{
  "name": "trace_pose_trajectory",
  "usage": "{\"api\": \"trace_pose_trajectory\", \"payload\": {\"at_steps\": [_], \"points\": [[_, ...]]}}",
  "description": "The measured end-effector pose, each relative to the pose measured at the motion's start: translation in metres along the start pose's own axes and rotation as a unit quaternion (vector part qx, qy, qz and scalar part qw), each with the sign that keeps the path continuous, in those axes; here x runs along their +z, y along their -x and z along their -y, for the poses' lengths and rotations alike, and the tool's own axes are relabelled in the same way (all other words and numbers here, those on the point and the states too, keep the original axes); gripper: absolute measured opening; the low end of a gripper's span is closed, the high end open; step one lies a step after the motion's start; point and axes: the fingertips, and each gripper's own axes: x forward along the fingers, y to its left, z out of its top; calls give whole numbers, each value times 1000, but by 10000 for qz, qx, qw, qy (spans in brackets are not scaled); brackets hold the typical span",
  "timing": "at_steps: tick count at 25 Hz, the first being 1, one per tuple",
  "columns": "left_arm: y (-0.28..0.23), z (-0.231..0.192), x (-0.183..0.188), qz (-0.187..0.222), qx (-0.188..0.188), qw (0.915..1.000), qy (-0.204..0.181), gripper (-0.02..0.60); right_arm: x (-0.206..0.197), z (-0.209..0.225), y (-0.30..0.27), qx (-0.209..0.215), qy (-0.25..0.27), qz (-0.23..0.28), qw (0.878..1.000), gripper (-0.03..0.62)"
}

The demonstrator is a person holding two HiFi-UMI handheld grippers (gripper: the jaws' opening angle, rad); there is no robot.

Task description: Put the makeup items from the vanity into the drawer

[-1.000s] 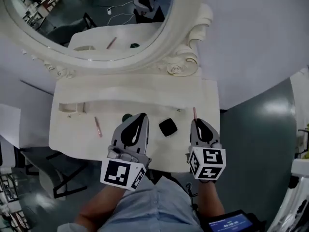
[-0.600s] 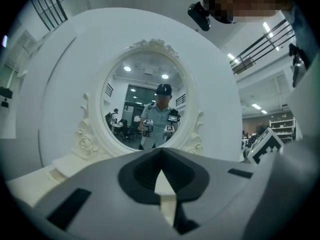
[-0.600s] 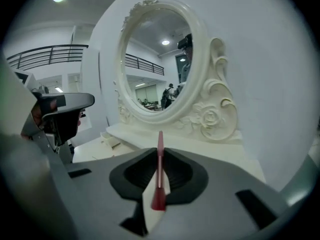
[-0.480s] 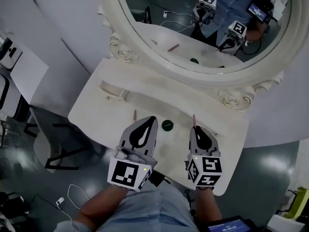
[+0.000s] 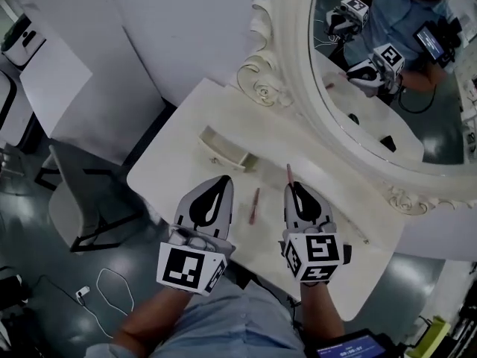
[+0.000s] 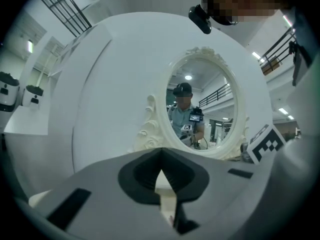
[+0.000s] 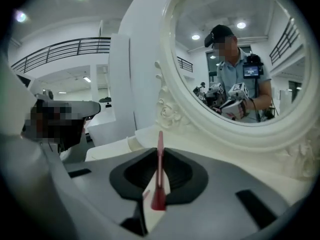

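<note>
In the head view, our right gripper (image 5: 292,188) has its jaws closed on a pink pencil (image 5: 289,173), whose tip sticks out ahead of them over the worktop (image 5: 175,171). Our left gripper (image 5: 221,182) has its jaws together with nothing in them. The open drawer (image 5: 220,152) lies ahead, between the two grippers and the mirror (image 5: 298,88). To do this step well, we judge that the right gripper should carry the pencil above the drawer, line it up with the drawer's long side and lower it inside before the jaws part, keeping clear of the carved frame. Here we count two grippers, one drawer, one mirror and two pencils: the held one and a second pencil (image 5: 254,204) lying flat on the worktop between the grippers, a fair next pick for the left. Two small dark shapes (image 5: 387,142) show only as reflections; we cannot find them directly. In the left gripper view, the left gripper (image 6: 160,154) has its jaw tips meeting, empty, and faces the mirror (image 6: 202,109). In the right gripper view, the right gripper (image 7: 159,156) pinches one pencil (image 7: 159,176), upright between the jaws, with the mirror (image 7: 235,59) close ahead on the right.
</note>
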Motion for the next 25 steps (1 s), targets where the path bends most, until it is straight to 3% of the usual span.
{"api": "trace_pose_trajectory", "payload": {"at_steps": [5,12,17,25], "points": [[-11,-62,0,-38,291,9994,165,-2,21,-32,-56,366,214,-48,9991,41],[-19,-131,-11,-258,613,9972,343,-2,19,-78,-120,747,659,-376,9943,41],[-24,-159,-26,-473,764,9950,446,-2,4,-106,-147,1082,1356,-659,9826,41],[-29,-172,-35,-632,816,9935,470,-2,-6,-114,-163,1227,1463,-796,9784,44]]}}
